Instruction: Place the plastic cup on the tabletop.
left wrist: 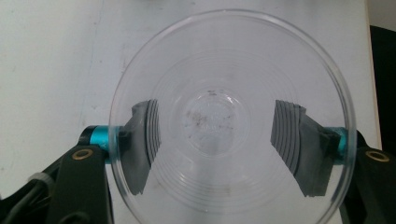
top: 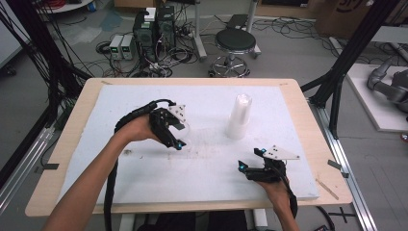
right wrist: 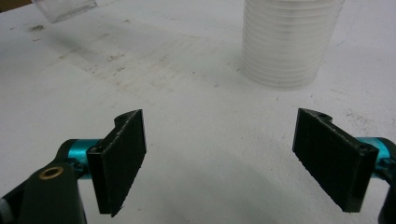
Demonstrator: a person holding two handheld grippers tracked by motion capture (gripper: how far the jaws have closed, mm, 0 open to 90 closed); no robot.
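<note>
1. The left claw (left wrist: 224, 140) is clamped across a clear, ribbed, thin-walled plastic cup (left wrist: 219, 121), held above the white tabletop (top: 144, 178) at its left-centre.
2. The cup looks light, slippery and easily crushed; a gentle grip on opposite walls near the rim suits it.
3. A tall stack of clear cups (top: 239, 117) stands right of centre.
4. The right claw (right wrist: 233, 158) stands wide apart, empty.
</note>
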